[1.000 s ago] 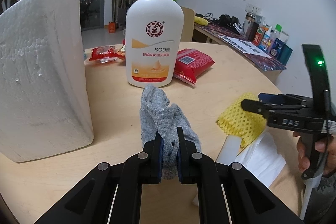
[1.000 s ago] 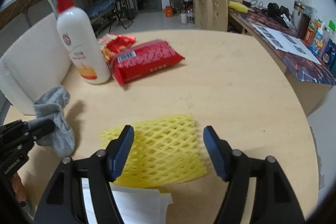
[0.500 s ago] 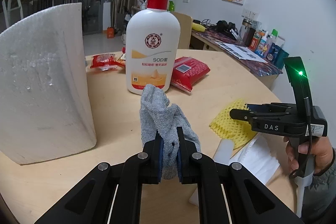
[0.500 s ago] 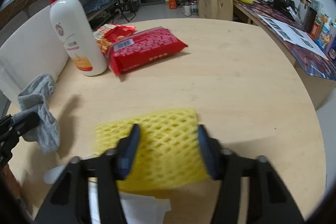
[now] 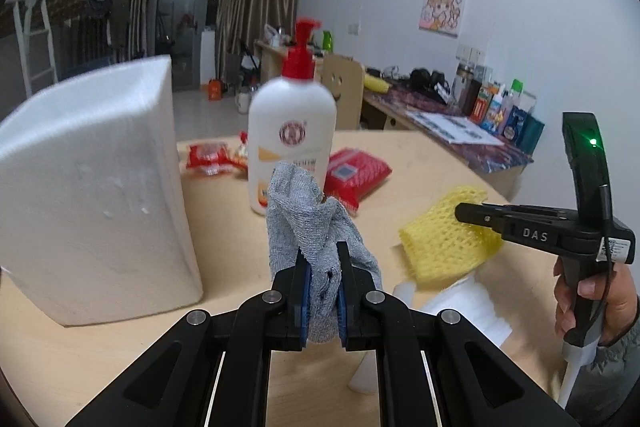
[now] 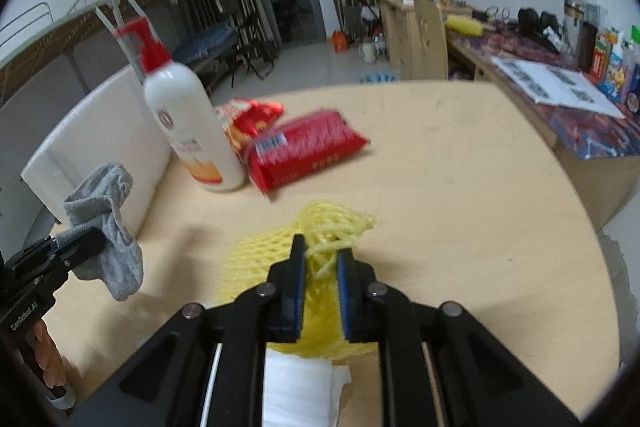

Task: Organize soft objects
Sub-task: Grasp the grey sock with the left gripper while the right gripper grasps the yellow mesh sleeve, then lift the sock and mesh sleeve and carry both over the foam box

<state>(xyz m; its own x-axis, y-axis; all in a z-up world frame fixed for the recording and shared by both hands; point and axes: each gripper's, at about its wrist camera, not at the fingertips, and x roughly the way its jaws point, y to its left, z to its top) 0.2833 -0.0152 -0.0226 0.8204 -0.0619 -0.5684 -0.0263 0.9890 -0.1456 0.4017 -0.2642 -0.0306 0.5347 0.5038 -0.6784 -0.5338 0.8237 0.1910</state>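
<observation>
Since the earlier frame, the right gripper (image 6: pixel 321 259) has been closed onto the yellow foam net (image 6: pixel 332 223), now bunched and lifted off the table (image 6: pixel 460 195). The grey sock (image 5: pixel 310 215) is held clamped in the left gripper (image 5: pixel 323 267), hanging left of the net, toward the table's left edge.

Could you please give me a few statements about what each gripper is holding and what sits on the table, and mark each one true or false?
1. The left gripper is shut on the grey sock. True.
2. The right gripper is open and hangs above the table. False: it is shut on the yellow foam net.
3. The pump bottle lies on its side. False: it stands upright on the table.
4. A red packet lies on the table beside the pump bottle. True.
5. The white foam block stands on the sock's left in the left wrist view. True.
</observation>
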